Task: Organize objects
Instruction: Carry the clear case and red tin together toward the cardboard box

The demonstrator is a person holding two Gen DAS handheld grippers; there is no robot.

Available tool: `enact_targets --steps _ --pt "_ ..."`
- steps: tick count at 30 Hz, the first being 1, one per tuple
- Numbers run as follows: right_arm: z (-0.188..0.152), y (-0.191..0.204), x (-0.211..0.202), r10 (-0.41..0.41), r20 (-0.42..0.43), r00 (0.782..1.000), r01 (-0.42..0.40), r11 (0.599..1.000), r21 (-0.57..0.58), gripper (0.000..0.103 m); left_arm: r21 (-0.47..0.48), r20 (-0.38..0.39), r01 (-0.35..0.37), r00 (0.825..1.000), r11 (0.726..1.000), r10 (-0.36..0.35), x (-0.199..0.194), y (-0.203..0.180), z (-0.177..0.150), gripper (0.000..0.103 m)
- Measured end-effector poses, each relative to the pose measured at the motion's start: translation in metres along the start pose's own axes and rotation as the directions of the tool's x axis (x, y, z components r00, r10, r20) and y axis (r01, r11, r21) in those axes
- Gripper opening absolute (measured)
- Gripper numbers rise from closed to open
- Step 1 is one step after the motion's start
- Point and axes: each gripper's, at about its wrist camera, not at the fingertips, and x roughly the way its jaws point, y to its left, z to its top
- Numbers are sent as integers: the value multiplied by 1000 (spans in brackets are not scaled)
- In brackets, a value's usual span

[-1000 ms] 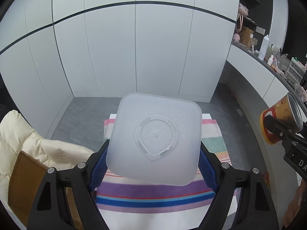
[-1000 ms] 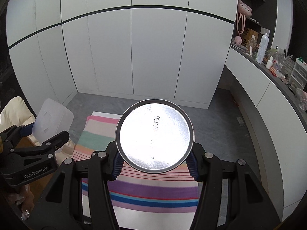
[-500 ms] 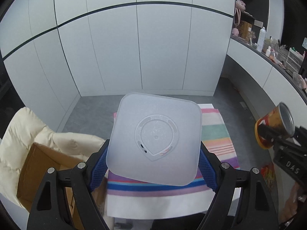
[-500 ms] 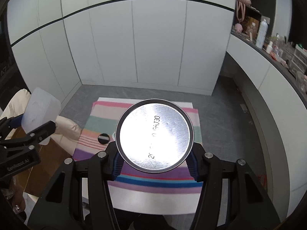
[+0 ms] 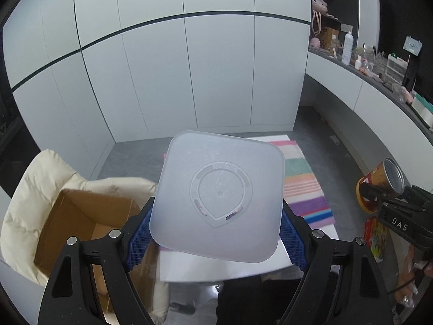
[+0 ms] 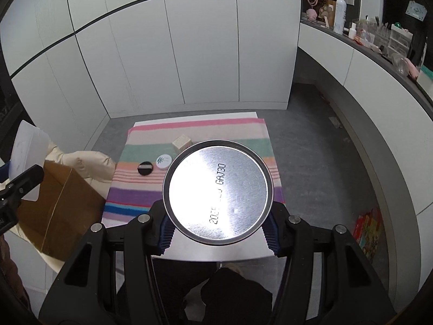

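Both claws swung left since a sec ago. Left claw (image 5: pixel 216 233) grasps tub (image 5: pixel 219 195) over cardboard box (image 5: pixel 81 224); right claw (image 6: pixel 217 228) clenched on can (image 6: pixel 217 193) above tabletop (image 6: pixel 211 252). Prob. boxing both next.

Even, cool indoor light; strong fisheye bend and dark corners in both wrist views.

The tall white cabinet wall (image 5: pixel 189 67) is lit softly and evenly, its straight panel seams bowed into curves toward the edges. The shiny round metal base of the can (image 6: pixel 217 191) catches a bright glare on its left half that washes out part of the printed code. The frosted translucent square plastic container (image 5: pixel 217 196) glows pale and casts little shadow. The striped multicoloured cloth (image 6: pixel 200 135) is sharp. The cluttered dark shelf (image 5: pixel 379 59) at right is dim, small and hard to read. Corners fall to black vignette.
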Motion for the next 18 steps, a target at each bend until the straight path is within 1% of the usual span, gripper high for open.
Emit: enact_targets --steps 3,7,11,14,18 --pt "-20 -6 -8 -51 -6 999 51 999 -15 56 6 -32 9 999 1000 -9 -6 2 -18 83" --pt "-43 -18 -18 -42 -33 999 42 999 0 56 13 -60 -1 998 1000 2 -8 6 -38 83" --pt "-68 -26 -31 -81 -43 996 80 996 -26 56 -1 -58 -22 998 1000 22 -14 16 -66 83" --pt "-91 -34 -40 -63 -77 995 62 998 -14 56 -5 -73 -10 997 1000 10 -19 23 -86 83" --pt "-112 -42 -49 -44 -107 993 43 999 -8 56 5 -64 -10 998 1000 10 -26 25 -102 83"
